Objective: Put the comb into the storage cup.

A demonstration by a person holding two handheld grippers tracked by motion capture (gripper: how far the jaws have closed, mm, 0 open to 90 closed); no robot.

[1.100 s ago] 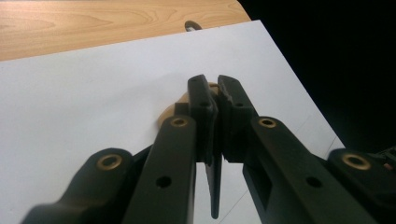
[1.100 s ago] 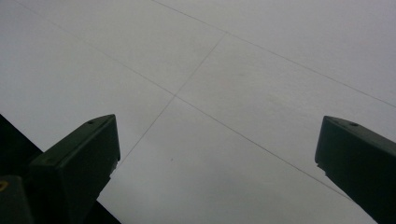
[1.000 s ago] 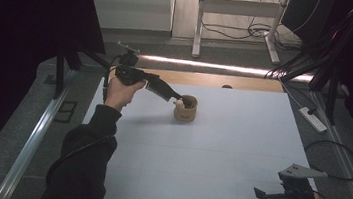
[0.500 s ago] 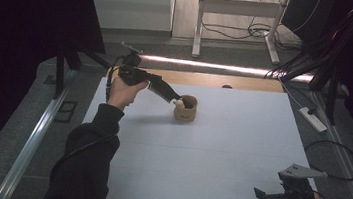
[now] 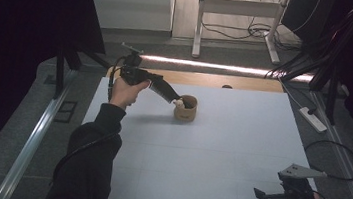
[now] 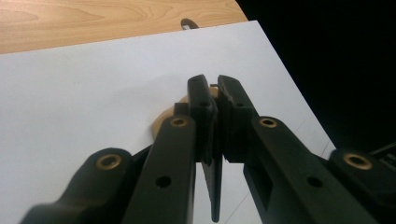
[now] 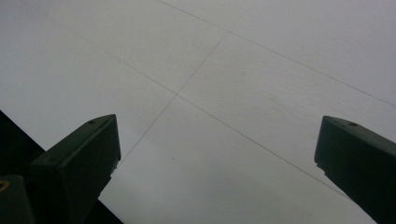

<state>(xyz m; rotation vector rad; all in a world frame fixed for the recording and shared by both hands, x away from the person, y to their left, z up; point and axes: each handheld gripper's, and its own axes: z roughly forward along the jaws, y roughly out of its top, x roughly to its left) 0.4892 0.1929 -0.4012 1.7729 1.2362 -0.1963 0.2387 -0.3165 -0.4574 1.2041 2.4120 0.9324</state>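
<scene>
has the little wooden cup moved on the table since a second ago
No. The wooden cup sits at the same spot below the tan wood strip at the table's far edge, with the left tongs at its rim.

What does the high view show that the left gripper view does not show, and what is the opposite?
High view: the person's left hand on the left gripper, a small pale thing at its tip over the tan cup, and the right gripper, open, at the near right of the table.

Left gripper view: its jaws pressed nearly together, with a thin dark piece hanging below them.

Both: the cup, the white table and the wooden strip behind it.
</scene>
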